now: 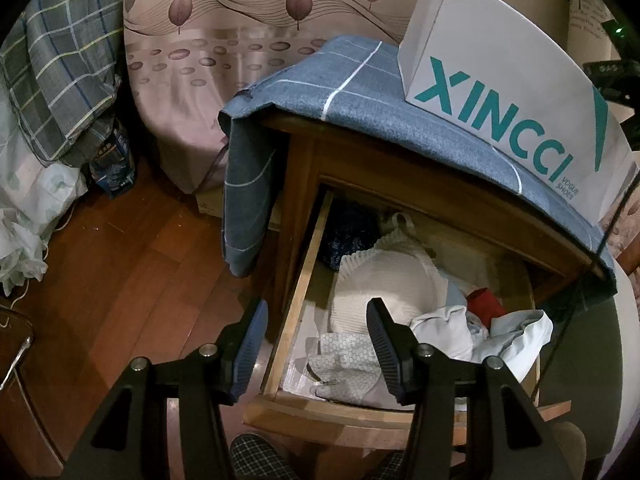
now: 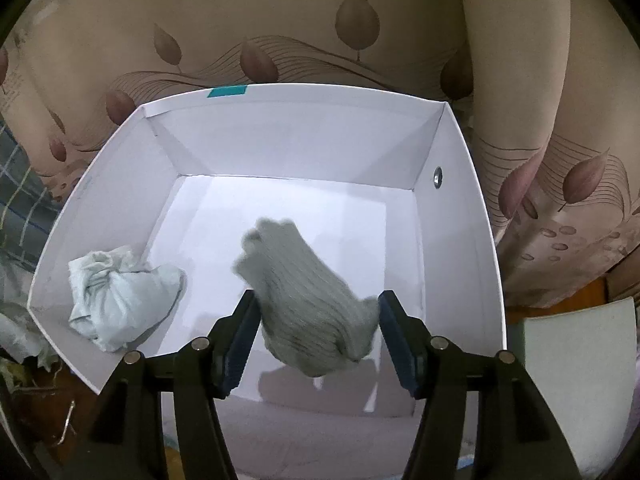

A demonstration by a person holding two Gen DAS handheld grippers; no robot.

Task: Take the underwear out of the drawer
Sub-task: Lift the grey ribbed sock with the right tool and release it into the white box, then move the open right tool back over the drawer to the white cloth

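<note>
Underwear fills the open wooden drawer (image 1: pixel 296 312) of a nightstand: a cream ribbed piece (image 1: pixel 372 280), a patterned white one (image 1: pixel 348 356), a red scrap (image 1: pixel 486 304) and pale crumpled pieces (image 1: pixel 516 336). The left gripper (image 1: pixel 316 344) hovers over the drawer's left front corner, jaws apart with nothing between them. A white shoe box (image 1: pixel 500 92) stands on the blue cloth (image 1: pixel 360 96) covering the nightstand top. In the right wrist view, the right gripper (image 2: pixel 316 332) hangs above the box's white interior (image 2: pixel 304 152), jaws spread. A blurred grey-green ribbed garment (image 2: pixel 304 300) lies between them, not clamped. A crumpled pale green garment (image 2: pixel 120 296) rests at the box's left wall.
</note>
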